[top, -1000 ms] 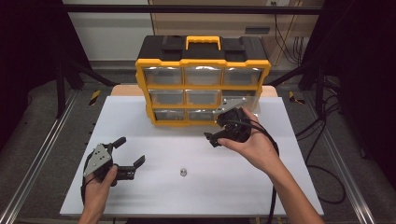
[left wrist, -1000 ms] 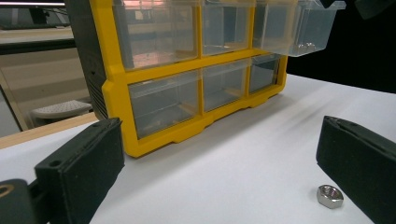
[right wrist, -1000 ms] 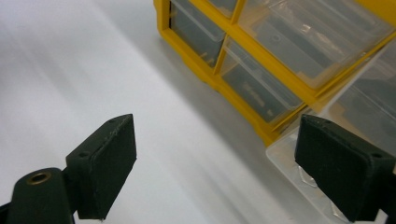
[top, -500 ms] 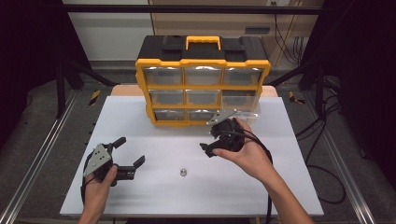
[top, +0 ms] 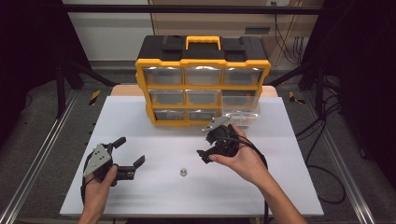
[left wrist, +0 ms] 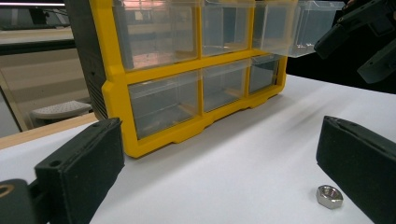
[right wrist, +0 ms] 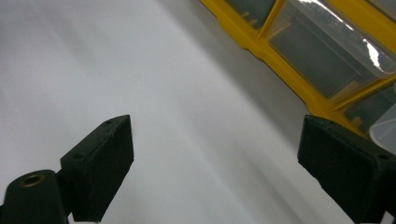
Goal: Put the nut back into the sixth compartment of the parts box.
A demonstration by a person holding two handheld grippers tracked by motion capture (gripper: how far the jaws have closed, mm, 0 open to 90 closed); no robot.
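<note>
Nut (top: pixel 183 172) on table (top: pixel 289 186), between both grippers. Left gripper (top: pixel 127 156) wide, empty. Right gripper (top: pixel 211 142) wide, empty, near pulled-out drawer (top: pixel 243 116).

The organiser (top: pixel 202 77) is yellow with a black top and clear drawers; the nut (top: pixel 183 172) is silver; the table (top: pixel 140 121) white; both grippers' jaws black.

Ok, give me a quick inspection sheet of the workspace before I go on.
Surface: white table, bare around the work.
Job's things: hex nut lying loose; drawer cabinet with one clear drawer pulled out at right.
Clutter: nothing seen.
Grippers: left gripper open, low by the nut; right gripper open, near the drawer.
Cables: black cable trailing off the right edge.
Surroundings: dark frame, grey floor.
</note>
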